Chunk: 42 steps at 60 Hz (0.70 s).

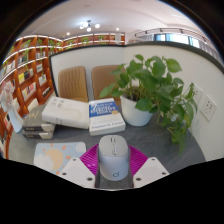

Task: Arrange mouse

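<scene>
A light grey mouse (113, 157) lies lengthwise between my two fingers, its front pointing away from me. My gripper (113, 168) is shut on it: the pink pads (92, 160) press against both of its sides. The dark grey table (170, 140) lies beneath it. A pale blue mouse mat (58, 153) lies on the table just left of my left finger. I cannot tell whether the mouse rests on the table or hangs above it.
Just beyond the mouse lies a book (106, 116), with an open book (66, 110) to its left. A potted plant in a white pot (150, 92) stands ahead to the right. Two chairs (73, 82) and bookshelves (30, 78) stand behind.
</scene>
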Each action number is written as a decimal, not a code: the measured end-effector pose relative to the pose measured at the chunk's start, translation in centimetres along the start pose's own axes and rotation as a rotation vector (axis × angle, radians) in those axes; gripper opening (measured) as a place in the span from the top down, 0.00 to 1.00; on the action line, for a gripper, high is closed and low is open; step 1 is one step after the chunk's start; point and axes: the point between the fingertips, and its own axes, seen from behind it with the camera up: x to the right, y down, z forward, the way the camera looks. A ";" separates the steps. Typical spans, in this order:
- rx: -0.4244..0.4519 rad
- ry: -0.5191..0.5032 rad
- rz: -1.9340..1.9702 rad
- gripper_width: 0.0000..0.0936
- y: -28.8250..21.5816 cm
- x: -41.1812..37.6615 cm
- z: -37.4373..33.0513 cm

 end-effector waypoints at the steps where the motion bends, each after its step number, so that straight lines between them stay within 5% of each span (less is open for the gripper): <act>1: 0.022 0.002 0.003 0.59 -1.1 -0.1 -0.8; 12: 0.250 0.020 -0.015 0.59 -13.3 -2.7 -10.2; 21: 0.342 -0.023 -0.062 0.60 -17.5 -8.4 -14.9; 30: 0.262 -0.105 -0.106 0.60 -13.1 -15.5 -12.7; 42: 0.052 -0.159 -0.146 0.59 -0.8 -21.5 -5.1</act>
